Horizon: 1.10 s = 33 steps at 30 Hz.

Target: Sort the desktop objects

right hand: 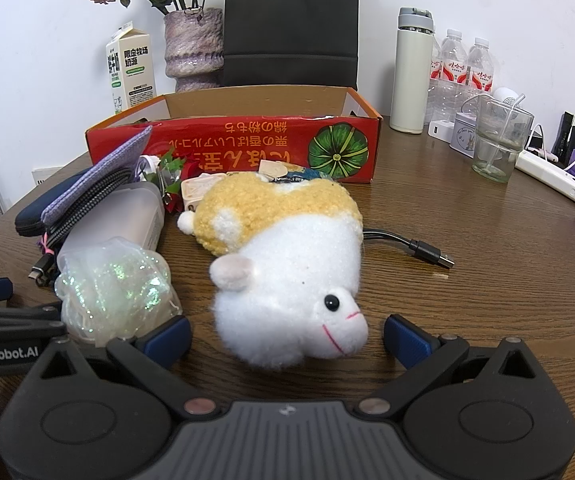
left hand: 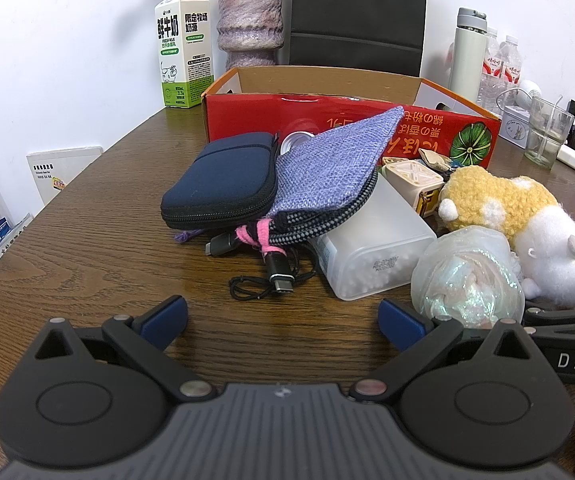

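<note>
**Ana:** Right gripper point(right hand: 286, 334) has its jaws spread wide, holding nothing, with the plush toy's point(right hand: 287, 264) white head sitting just inside the gap. Left gripper point(left hand: 283, 318) is spread too and also empty, over bare table point(left hand: 87, 240) in front of the pile.

**Ben:** Where does everything sit relative to the red box point(right hand: 247, 140)?

**Ana:** All of it lies in front of the box, on the side nearer us. The plush toy is in front of the box's right half. The shiny bag point(right hand: 115, 284) is touching the toy's left side, the white plastic container point(left hand: 371, 236) is behind that bag, and the dark blue case point(left hand: 223, 178) with the purple pouch point(left hand: 335, 164) leaning on it is in front of the box's left half. A black cable plug point(right hand: 433, 254) lies to the toy's right.

**Ben:** Which way does the toy point?

**Ana:** Its long axis runs from the box toward the right gripper, slightly slanted. The face points at the gripper and a little right; the yellow back end is nearest the box.

**Ben:** So how should the grab go?

**Ana:** My judgement: push forward until the pads flank the thicker body, not only the snout, then close across the short width. Soft stuffing compresses, so a deep, centred pinch should hold better. Keep the left pad clear of the shiny bag, or it may get dragged along.
</note>
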Motion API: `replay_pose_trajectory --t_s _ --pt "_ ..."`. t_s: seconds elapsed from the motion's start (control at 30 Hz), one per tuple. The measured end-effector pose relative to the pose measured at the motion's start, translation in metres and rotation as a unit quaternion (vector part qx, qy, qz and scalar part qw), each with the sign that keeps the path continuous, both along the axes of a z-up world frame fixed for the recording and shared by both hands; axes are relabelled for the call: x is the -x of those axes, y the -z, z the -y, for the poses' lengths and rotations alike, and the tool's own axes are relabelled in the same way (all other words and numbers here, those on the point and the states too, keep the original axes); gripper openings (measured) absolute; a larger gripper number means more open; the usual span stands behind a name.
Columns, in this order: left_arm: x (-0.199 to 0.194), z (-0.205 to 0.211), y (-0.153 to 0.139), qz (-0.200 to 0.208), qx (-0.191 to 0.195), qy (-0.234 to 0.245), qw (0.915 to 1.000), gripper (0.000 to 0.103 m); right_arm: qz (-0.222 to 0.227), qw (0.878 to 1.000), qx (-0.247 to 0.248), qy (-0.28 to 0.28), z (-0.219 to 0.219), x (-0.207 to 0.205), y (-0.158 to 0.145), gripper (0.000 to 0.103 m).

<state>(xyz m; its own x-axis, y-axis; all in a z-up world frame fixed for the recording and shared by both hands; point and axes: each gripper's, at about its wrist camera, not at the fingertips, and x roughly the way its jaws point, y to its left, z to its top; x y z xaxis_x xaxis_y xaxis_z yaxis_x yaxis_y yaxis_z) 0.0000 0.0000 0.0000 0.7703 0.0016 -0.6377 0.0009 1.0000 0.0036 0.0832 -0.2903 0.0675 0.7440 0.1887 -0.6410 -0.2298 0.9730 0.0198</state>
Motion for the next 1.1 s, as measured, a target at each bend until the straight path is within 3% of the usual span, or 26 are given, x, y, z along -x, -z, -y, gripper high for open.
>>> replay_pose_trajectory --t_s 1.0,1.1 --pt "-0.0030 0.0004 0.0011 0.001 0.001 -0.007 1.0000 0.103 0.001 1.000 0.001 -0.001 0.0001 0.0010 0.0005 0.103" --pt "0.0025 0.0004 -0.0002 0.002 -0.004 0.013 0.9999 0.103 -0.007 1.000 0.004 -0.013 0.0046 0.0080 -0.0009 0.103"
